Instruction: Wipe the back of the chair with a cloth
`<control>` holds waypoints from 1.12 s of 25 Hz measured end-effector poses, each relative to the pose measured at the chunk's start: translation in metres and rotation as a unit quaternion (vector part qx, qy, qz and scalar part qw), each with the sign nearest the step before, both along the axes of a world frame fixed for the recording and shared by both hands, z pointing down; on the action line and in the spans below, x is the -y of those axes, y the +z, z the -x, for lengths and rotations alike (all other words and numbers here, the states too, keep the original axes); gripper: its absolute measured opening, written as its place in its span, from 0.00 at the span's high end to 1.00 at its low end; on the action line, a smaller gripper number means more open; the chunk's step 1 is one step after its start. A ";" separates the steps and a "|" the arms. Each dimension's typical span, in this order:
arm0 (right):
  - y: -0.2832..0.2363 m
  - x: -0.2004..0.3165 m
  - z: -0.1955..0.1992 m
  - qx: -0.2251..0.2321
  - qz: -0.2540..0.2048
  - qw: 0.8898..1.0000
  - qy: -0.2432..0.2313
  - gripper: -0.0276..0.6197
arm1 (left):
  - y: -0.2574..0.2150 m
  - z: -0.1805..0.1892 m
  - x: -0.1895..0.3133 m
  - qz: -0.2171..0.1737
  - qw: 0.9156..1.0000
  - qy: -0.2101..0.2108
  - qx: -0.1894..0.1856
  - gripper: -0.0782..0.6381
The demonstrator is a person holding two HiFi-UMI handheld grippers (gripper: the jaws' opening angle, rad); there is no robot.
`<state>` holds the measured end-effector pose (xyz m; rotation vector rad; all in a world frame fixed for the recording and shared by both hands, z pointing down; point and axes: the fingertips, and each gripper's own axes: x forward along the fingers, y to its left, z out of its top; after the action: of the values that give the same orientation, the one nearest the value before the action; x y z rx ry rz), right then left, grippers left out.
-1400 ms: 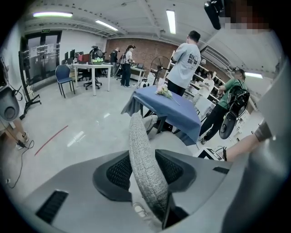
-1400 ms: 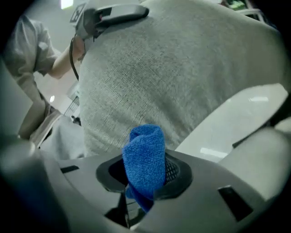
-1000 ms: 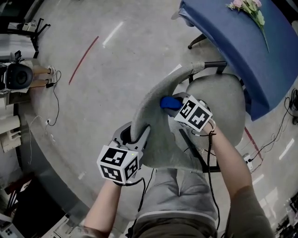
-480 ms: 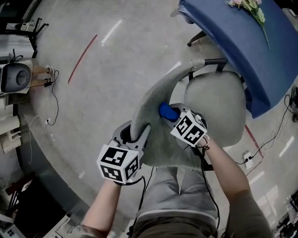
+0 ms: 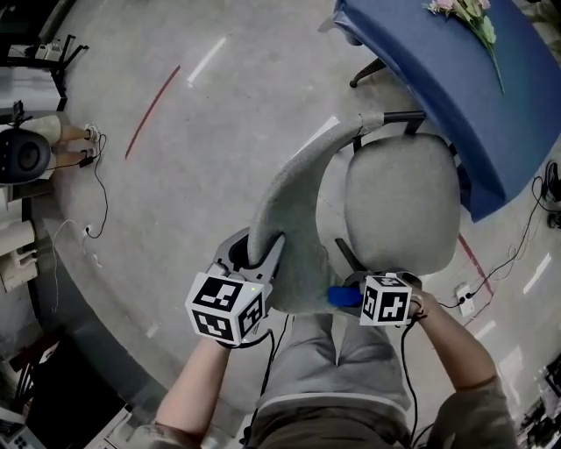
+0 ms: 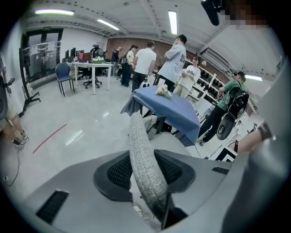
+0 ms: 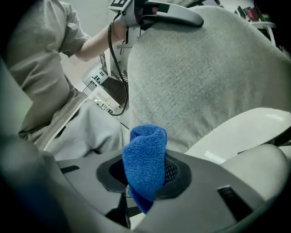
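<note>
Chair mid-floor, one gripper at each near corner of its back.

Head view: grey fabric chair back (image 5: 294,210) stands left of grey padded seat (image 5: 403,197), touching it along near side. Blue-draped table (image 5: 438,83) behind seat, top right, w/ bunch of pale flowers (image 5: 469,17) on it. Left gripper (image 5: 252,254) at back's near left edge, edge between its jaws, both pads on it. Right gripper (image 5: 355,296) at back's near right corner, w/ rolled blue terry cloth (image 7: 146,159) clamped in jaws, just beside the back; contact unclear. Thin red floor line (image 5: 152,112) far left, well apart from chair; thin black cables (image 5: 98,197) lie below it.
</note>
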<state>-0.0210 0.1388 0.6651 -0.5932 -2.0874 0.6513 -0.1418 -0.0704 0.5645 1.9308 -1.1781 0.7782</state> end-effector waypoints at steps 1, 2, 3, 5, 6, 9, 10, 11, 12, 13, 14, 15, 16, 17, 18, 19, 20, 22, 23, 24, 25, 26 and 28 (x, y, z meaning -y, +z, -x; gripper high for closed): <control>0.000 0.000 -0.001 0.000 0.002 1.000 -0.006 0.79 | 0.000 0.000 0.000 0.000 1.000 0.000 0.000 0.68; 0.000 0.003 0.001 0.003 -0.003 1.000 -0.011 0.79 | 0.000 0.000 0.000 0.000 1.000 0.000 0.000 0.68; 0.001 0.009 0.007 0.010 -0.014 1.000 -0.012 0.78 | 0.000 0.000 0.000 0.001 1.000 0.001 -0.001 0.68; -0.002 0.033 0.030 0.034 -0.044 0.998 -0.001 0.78 | 0.000 0.000 0.000 0.000 1.000 0.000 -0.002 0.68; -0.005 0.051 0.045 0.049 -0.061 0.997 0.013 0.78 | 0.000 0.000 0.000 0.000 1.000 0.000 -0.003 0.68; -0.018 0.123 0.083 0.087 -0.123 0.986 0.074 0.78 | 0.000 0.000 0.000 0.002 1.000 0.000 0.001 0.68; -0.021 0.150 0.091 0.090 -0.145 0.980 0.100 0.78 | 0.001 -0.001 0.001 0.002 1.000 0.000 0.004 0.68; -0.024 0.178 0.094 0.089 -0.166 0.974 0.128 0.78 | 0.001 -0.001 0.001 0.002 1.000 0.000 0.006 0.68; -0.027 0.206 0.095 0.086 -0.183 0.966 0.161 0.78 | 0.001 -0.001 0.001 0.003 1.000 0.000 0.008 0.68; -0.030 0.232 0.092 0.081 -0.199 0.957 0.193 0.78 | 0.002 -0.001 0.001 0.003 1.000 0.001 0.008 0.68; -0.032 0.254 0.086 0.074 -0.212 0.948 0.224 0.78 | 0.002 -0.001 0.001 0.003 1.000 0.001 0.006 0.68; -0.032 0.274 0.078 0.065 -0.225 0.938 0.254 0.78 | 0.002 -0.001 0.000 0.004 1.000 0.000 0.004 0.68; -0.032 0.293 0.067 0.056 -0.238 0.927 0.284 0.78 | 0.001 -0.001 0.000 0.004 1.000 -0.001 0.001 0.68; -0.031 0.311 0.054 0.045 -0.250 0.914 0.316 0.78 | 0.001 -0.001 0.000 0.004 1.000 -0.003 -0.002 0.68; -0.030 0.328 0.041 0.035 -0.260 0.900 0.347 0.78 | 0.001 -0.001 0.001 0.004 1.000 -0.004 -0.004 0.68; -0.029 0.340 0.030 0.027 -0.265 0.888 0.374 0.78 | 0.001 -0.001 0.001 0.004 1.000 -0.005 -0.005 0.68; -0.028 0.346 0.025 0.022 -0.267 0.881 0.390 0.78 | 0.001 -0.001 0.001 0.004 1.000 -0.004 -0.003 0.68; -0.024 0.333 0.034 0.024 -0.265 0.884 0.385 0.78 | 0.001 0.001 0.000 0.006 1.000 0.000 0.006 0.68; -0.023 0.317 0.046 0.032 -0.262 0.893 0.365 0.78 | 0.001 0.001 0.001 0.007 1.000 0.003 0.012 0.69; -0.023 0.295 0.060 0.044 -0.255 0.904 0.340 0.78 | 0.002 0.001 0.001 0.007 1.000 0.004 0.016 0.69; -0.025 0.270 0.074 0.058 -0.241 0.916 0.317 0.78 | 0.002 0.000 0.001 0.008 1.000 0.004 0.016 0.69; -0.028 0.244 0.087 0.072 -0.220 0.927 0.296 0.78 | 0.003 0.000 0.001 0.008 1.000 0.003 0.014 0.69; -0.034 0.192 0.104 0.086 -0.180 0.946 0.257 0.78 | 0.003 0.000 0.000 0.011 1.000 0.002 0.012 0.69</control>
<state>-0.1247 -0.0534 0.6313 0.1174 -2.4709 0.4886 -0.1415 -0.0703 0.5679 1.9105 -1.1760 0.8153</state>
